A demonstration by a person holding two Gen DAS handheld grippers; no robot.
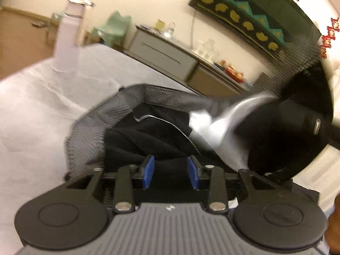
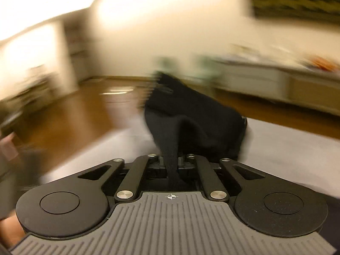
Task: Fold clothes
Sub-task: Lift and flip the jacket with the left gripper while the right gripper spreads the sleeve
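A black garment (image 1: 148,140) with a grey mesh lining (image 1: 89,127) and a white panel (image 1: 214,129) lies bunched on the white-covered table (image 1: 31,116). My left gripper (image 1: 171,171) is low over its near edge. Its blue pads (image 1: 148,171) stand apart with their inner faces bare and black cloth showing in the gap. At the right of the left wrist view, the blurred black body of the right gripper (image 1: 297,131) meets the white panel. In the right wrist view, my right gripper (image 2: 173,165) is shut on a strip of the black garment (image 2: 191,114), which rises in a hump ahead.
A white bottle (image 1: 68,36) stands on the table's far left part. Beyond the table are a grey sideboard (image 1: 161,53) with glassware, a green chair (image 1: 114,29) and a wooden floor (image 2: 74,110). A dark wall hanging (image 1: 255,14) is on the wall.
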